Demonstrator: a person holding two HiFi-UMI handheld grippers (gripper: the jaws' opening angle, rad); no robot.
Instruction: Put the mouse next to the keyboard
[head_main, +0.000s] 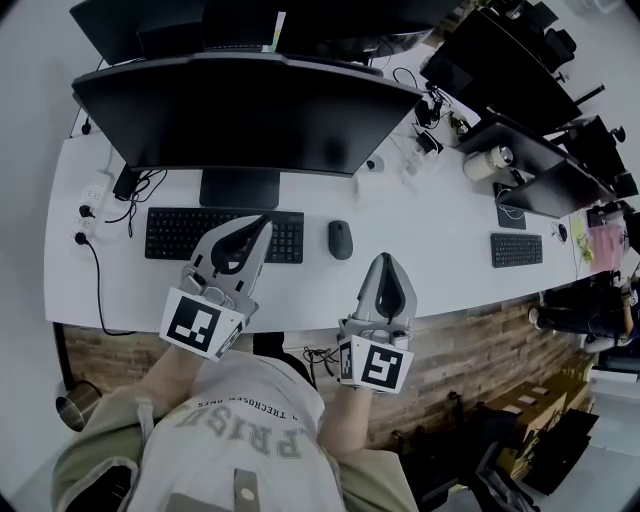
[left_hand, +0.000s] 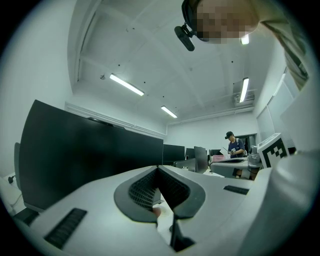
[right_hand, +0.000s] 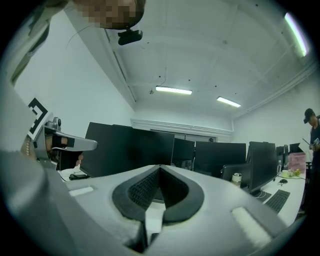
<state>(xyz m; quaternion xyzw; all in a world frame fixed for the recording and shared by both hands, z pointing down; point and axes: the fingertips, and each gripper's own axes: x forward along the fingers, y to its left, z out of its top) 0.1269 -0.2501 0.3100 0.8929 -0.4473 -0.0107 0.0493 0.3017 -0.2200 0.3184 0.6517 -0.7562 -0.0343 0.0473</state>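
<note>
A dark grey mouse (head_main: 340, 239) lies on the white desk (head_main: 420, 215), just right of the black keyboard (head_main: 180, 233) in front of the big monitor (head_main: 240, 115). My left gripper (head_main: 262, 222) is shut and empty, its tip hanging over the keyboard's right part. My right gripper (head_main: 385, 260) is shut and empty too, near the desk's front edge, right of and nearer to me than the mouse. In both gripper views the jaws meet at the tip (left_hand: 158, 167) (right_hand: 160, 167) with nothing between them; the mouse is not visible there.
A second keyboard (head_main: 517, 249) and a white cup (head_main: 487, 163) sit on the desk to the right, beside more monitors (head_main: 520, 70). A power strip (head_main: 93, 197) with cables lies at the left. A person (left_hand: 234, 147) stands far off in the room.
</note>
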